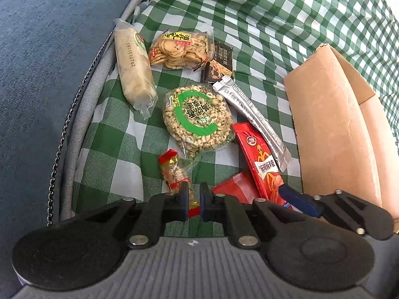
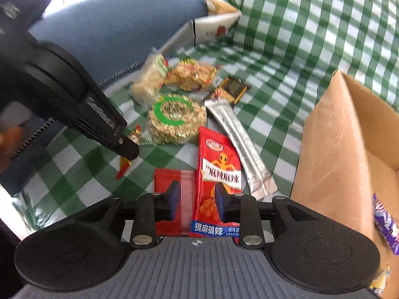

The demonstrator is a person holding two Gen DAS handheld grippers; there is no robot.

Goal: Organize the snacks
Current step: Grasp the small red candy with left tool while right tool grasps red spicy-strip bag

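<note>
Snacks lie on a green checked cloth (image 1: pixel 112 129). My left gripper (image 1: pixel 194 200) is shut on the end of a small red-and-clear snack bar (image 1: pixel 175 174); in the right wrist view its black fingers (image 2: pixel 124 147) pinch the same snack bar (image 2: pixel 123 165). My right gripper (image 2: pixel 198 199) is open. Its jaws stand low over a red packet with an orange figure (image 2: pixel 217 164) and a plain red packet (image 2: pixel 167 182), and its pads do not press on either. In the left wrist view, one blue pad of the right gripper (image 1: pixel 298 201) shows beside the red figure packet (image 1: pixel 259 159).
A round puffed-grain cake (image 1: pixel 197 117), silver sachet (image 1: pixel 251 114), pale long bar (image 1: pixel 133 67), cracker bag (image 1: pixel 180 49) and dark packet (image 1: pixel 219 62) lie beyond. An open cardboard box (image 2: pixel 336 149) at right holds a purple packet (image 2: pixel 386 224). Blue upholstery (image 1: pixel 37 74) borders the left.
</note>
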